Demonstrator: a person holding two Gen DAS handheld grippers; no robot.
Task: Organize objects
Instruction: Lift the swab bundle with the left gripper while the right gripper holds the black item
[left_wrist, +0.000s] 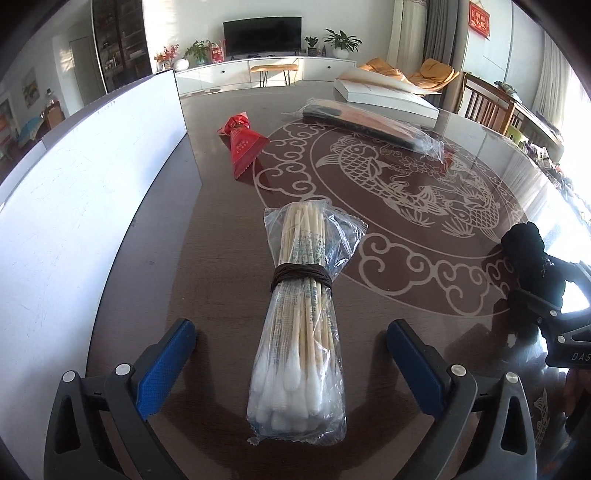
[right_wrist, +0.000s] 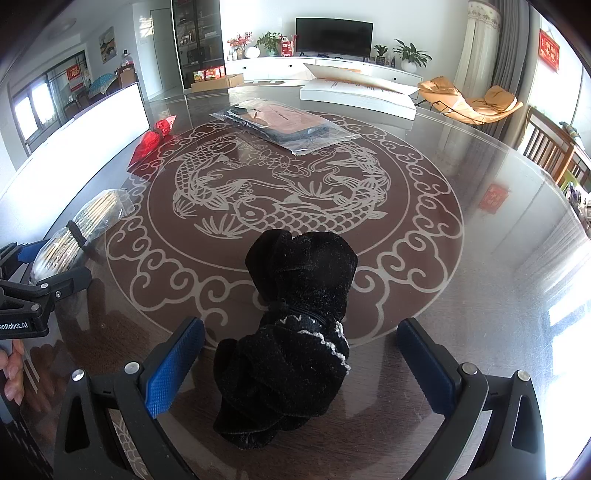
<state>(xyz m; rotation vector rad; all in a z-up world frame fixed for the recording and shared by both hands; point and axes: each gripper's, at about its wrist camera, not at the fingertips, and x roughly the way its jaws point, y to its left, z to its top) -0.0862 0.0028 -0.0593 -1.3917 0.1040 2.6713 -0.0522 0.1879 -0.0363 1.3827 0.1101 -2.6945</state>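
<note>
lying on table between wide-open, empty left gripper: bagged swab bundle. right gripper spread wide around black velvet pouch, not gripping. risk: slick bag slipping under off-centre pinch.

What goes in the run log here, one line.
left gripper open | cotton swab pack between | right gripper open | black velvet pouch between

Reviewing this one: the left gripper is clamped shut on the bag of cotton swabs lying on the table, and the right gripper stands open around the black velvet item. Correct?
Not quite. The left gripper is open: in the left wrist view its blue pads stand clear of the bag of cotton swabs on the table. The right gripper is indeed open around the black velvet item.
</note>
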